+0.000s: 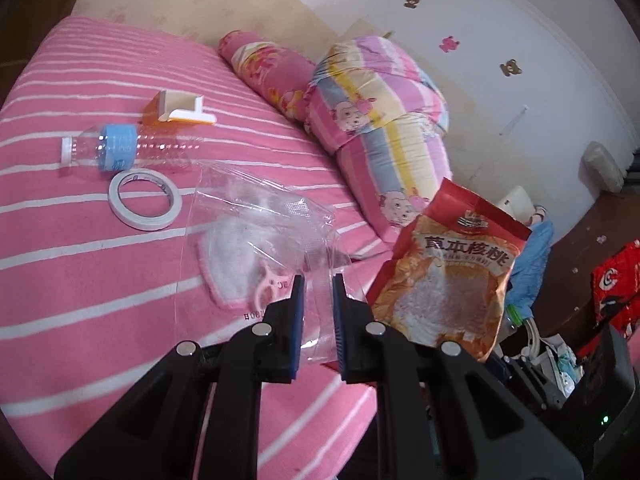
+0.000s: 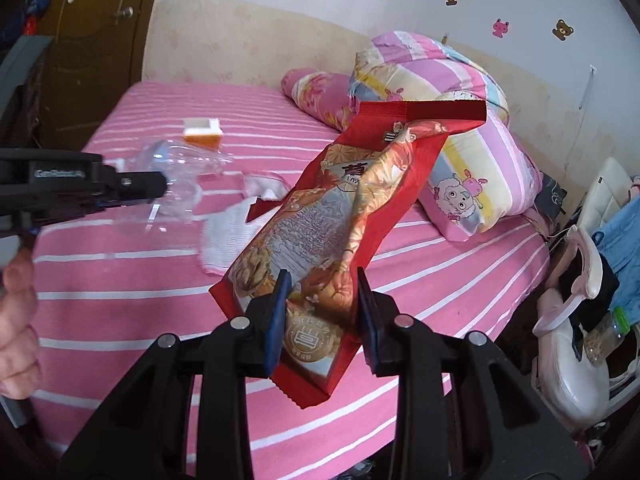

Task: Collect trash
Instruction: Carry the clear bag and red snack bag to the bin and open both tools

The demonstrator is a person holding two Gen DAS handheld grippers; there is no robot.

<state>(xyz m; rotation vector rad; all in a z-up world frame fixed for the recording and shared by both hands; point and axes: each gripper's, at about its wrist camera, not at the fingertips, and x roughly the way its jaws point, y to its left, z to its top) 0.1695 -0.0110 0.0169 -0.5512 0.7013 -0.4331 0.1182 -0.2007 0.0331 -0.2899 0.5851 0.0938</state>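
Observation:
My left gripper (image 1: 318,280) is shut on a crumpled clear plastic bag (image 1: 260,216), which hangs just above the pink striped bed (image 1: 80,280). My right gripper (image 2: 323,274) is shut on the lower part of a red and orange snack bag (image 2: 340,220), held up tilted over the bed; the snack bag (image 1: 448,272) shows to the right in the left wrist view. In the right wrist view the left gripper (image 2: 162,190) comes in from the left with the clear bag (image 2: 180,184). An empty plastic bottle (image 1: 120,148), a tape roll (image 1: 145,202) and an orange-white box (image 1: 176,110) lie on the bed.
A white cloth pad with pink trim (image 1: 232,264) lies on the bed under the clear bag. Rolled quilts and pillows (image 1: 380,120) are piled against the wall. A person's hand (image 2: 16,300) is at the left edge. A cluttered white chair (image 2: 572,360) stands beside the bed.

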